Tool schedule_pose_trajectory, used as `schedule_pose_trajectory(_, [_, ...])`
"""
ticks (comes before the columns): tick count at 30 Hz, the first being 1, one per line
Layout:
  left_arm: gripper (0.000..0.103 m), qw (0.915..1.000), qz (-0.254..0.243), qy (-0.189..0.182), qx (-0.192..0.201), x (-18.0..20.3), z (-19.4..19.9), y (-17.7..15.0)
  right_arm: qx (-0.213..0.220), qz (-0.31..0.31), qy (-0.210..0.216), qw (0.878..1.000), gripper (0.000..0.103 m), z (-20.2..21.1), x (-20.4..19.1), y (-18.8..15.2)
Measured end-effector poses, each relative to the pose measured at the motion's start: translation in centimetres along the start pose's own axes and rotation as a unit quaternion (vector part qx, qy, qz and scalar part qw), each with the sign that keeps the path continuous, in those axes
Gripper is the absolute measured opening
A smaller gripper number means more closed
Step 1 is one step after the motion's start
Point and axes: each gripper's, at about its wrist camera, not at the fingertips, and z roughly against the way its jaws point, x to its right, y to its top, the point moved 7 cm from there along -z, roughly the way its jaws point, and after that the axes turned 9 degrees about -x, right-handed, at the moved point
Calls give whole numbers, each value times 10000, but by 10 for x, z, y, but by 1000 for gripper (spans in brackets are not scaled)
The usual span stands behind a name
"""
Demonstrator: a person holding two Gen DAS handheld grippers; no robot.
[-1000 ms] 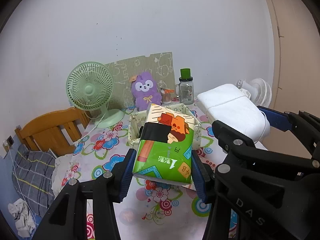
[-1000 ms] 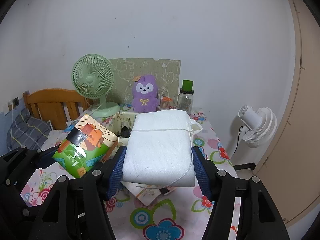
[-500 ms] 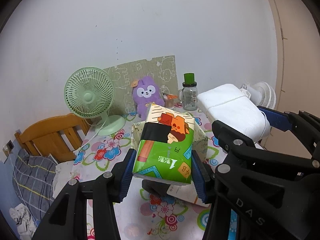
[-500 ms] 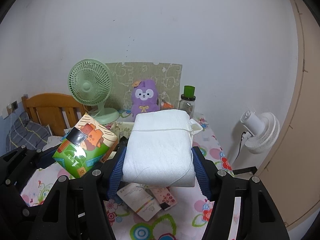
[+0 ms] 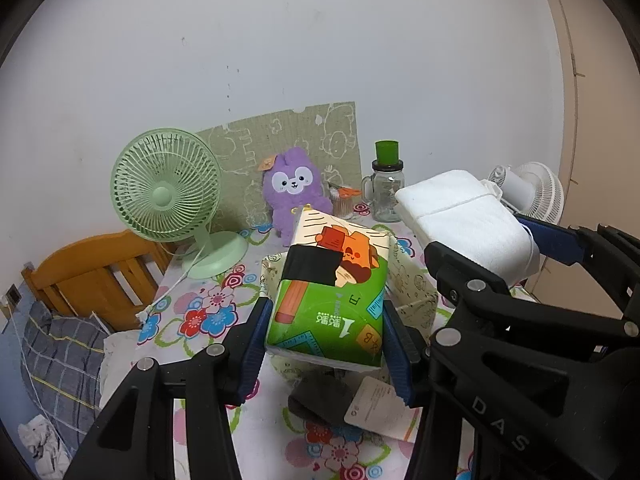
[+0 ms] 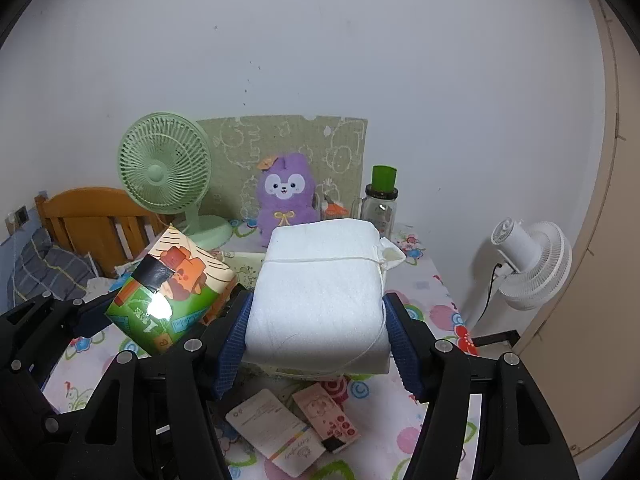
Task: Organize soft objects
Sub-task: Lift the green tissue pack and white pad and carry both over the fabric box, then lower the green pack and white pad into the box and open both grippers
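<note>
Floral table [image 5: 192,320] bin [image 5: 416,292] mostly hidden, apparently behind gripped tissue pack [image 5: 334,292].

A table [image 6: 436,292] under a flower-print cloth stands with its far edge against the wall. Along that edge rest 1 green desk fan [image 6: 166,168] at the far left corner, a purple plush toy [image 6: 285,196] at the middle, a small orange-topped container [image 6: 335,210] just beside it and a glass jar with a green lid [image 6: 381,200] toward the right. A patterned fabric box [image 5: 416,288] sits mid-table, and 2 printed cards [image 6: 276,432] [image 6: 326,414] lie touching nearer the front edge.
</note>
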Motion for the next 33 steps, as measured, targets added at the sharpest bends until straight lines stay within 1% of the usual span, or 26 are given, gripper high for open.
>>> schedule_pose_trajectory(7, [54,9999,2,10,-114,-3,-27,10,-143,-75,14,9999,67,-32,2,11])
schedule_pose_trajectory(19, [54,9993,37,-63,-368,-5,-80,21,-422,-213,66,9989,68,-88,3,18])
schedule_pose_trajectory(24, [55,9990,66,-85,-437,-10,-101,23,-489,-213,45,9986,68,-107,2,19])
schedule_pose_trajectory(29, [55,9979,156,-159,-615,-14,-126,21,-683,-219,84,9974,68,-133,-2,19])
schedule_pose_trajectory(33, [56,9973,194,-213,-680,-15,-138,18,-760,-176,112,9969,68,-146,-5,17])
